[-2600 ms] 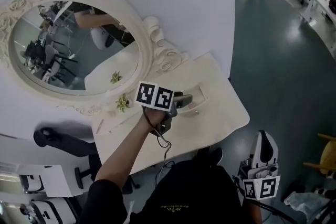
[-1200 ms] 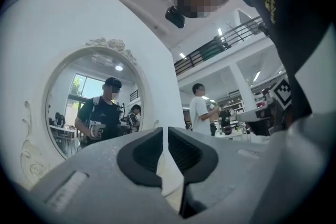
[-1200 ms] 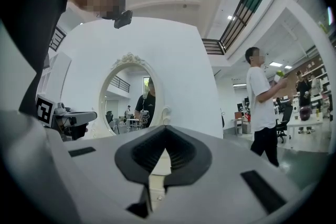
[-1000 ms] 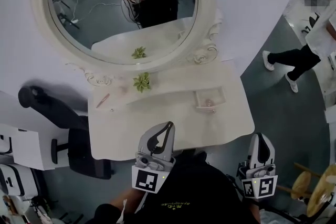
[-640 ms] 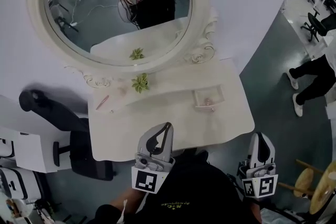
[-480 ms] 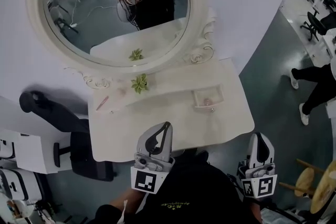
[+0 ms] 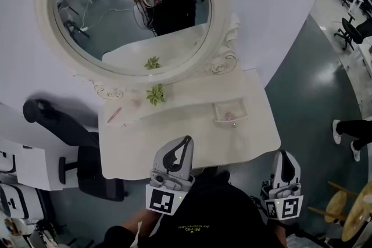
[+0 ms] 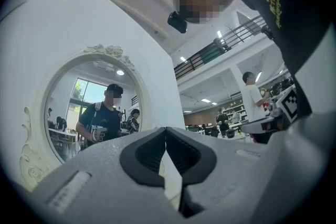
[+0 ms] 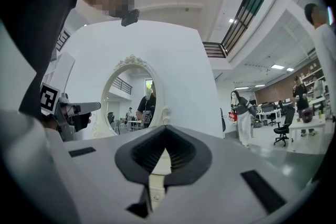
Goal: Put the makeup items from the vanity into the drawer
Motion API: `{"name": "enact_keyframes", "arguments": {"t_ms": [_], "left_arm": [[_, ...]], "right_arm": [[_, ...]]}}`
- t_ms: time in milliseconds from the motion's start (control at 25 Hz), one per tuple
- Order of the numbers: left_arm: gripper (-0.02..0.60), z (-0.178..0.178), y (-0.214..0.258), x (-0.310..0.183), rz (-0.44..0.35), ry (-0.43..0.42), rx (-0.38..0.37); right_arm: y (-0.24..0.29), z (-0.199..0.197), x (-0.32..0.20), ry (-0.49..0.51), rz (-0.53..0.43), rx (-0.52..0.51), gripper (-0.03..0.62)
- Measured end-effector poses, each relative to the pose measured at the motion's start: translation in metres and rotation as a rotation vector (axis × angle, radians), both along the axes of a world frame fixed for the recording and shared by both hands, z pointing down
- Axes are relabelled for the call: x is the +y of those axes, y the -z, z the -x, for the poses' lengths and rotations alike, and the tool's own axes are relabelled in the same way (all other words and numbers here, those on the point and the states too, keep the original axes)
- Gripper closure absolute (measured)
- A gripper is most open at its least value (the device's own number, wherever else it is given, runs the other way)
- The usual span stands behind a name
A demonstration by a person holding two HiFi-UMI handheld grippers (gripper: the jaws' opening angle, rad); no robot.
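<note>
The white vanity table (image 7: 174, 142) stands under an oval mirror (image 7: 125, 11). At its right, a small drawer (image 7: 220, 118) is pulled open, with pinkish items (image 7: 231, 107) lying inside. A slim pink makeup item (image 7: 114, 114) lies at the table's left end. My left gripper (image 7: 186, 140) hangs shut and empty at the table's near edge, its pads meeting in the left gripper view (image 8: 166, 131). My right gripper (image 7: 285, 155) is off the table's right corner, held low by my body, also shut and empty (image 9: 165, 129).
A small green plant (image 7: 155, 94) sits on the raised shelf below the mirror. A black office chair (image 7: 61, 128) stands left of the table. A person's legs (image 7: 351, 132) show at the right edge on the grey floor.
My left gripper has come back from over the drawer to the table's near edge. Over the last second both grippers kept still; the person at the right walked off toward the edge.
</note>
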State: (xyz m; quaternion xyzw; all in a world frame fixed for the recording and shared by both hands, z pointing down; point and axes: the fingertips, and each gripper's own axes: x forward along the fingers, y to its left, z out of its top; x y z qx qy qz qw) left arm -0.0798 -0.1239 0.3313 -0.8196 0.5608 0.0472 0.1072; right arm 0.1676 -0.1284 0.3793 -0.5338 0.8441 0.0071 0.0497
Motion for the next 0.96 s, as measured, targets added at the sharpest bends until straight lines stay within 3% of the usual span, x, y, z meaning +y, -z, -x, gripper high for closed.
{"name": "enact_keyframes", "arguments": {"t_ms": [960], "left_arm": [[0.558, -0.0003, 0.0066, -0.0052, -0.007, -0.003, 0.006]], "right_arm": [[0.0004, 0.0042, -0.0024, 0.007, -0.004, 0.002, 0.594]]}}
